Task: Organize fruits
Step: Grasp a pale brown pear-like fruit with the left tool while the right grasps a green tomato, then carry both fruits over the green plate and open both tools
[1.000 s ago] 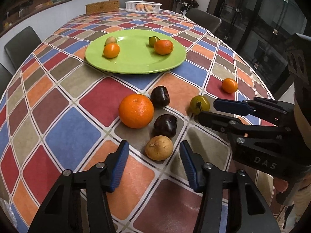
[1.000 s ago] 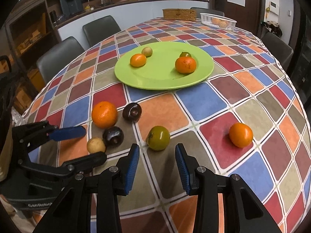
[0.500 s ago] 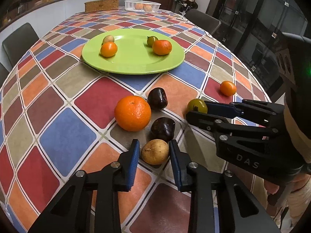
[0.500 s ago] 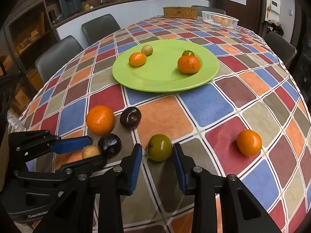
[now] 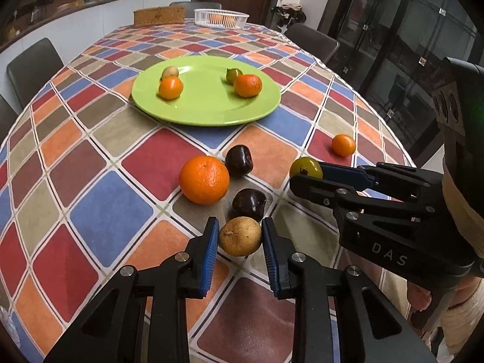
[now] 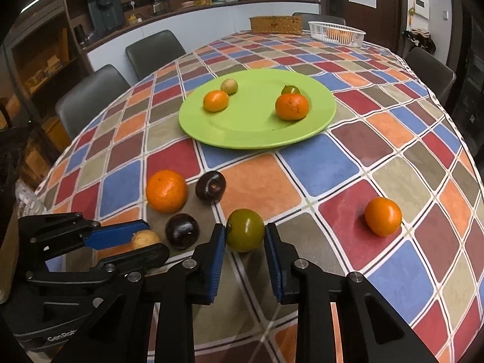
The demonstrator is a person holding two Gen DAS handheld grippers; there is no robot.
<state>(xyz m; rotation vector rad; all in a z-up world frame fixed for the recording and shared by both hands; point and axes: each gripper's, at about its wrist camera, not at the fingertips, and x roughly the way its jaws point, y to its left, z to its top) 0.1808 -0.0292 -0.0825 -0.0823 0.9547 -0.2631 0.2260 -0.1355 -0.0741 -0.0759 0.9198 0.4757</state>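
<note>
Fingers: left (image 5: 240,242) grip tan fruit (image 5: 240,236) | right (image 6: 245,236) grip green fruit (image 6: 245,229)

Dark plums (image 5: 248,204) & big orange (image 5: 204,180) block plate (image 5: 205,112) path; right side prob. open.

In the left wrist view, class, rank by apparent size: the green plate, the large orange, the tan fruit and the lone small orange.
1. Green plate
2. Large orange
3. Tan fruit, though nearness may enlarge it
4. Lone small orange, farther off

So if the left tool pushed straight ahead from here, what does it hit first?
The round tan-brown fruit already sits between the left tool's pads; pushed on, it would likely bump the dark purple round fruit just behind, though depth is uncertain.
</note>
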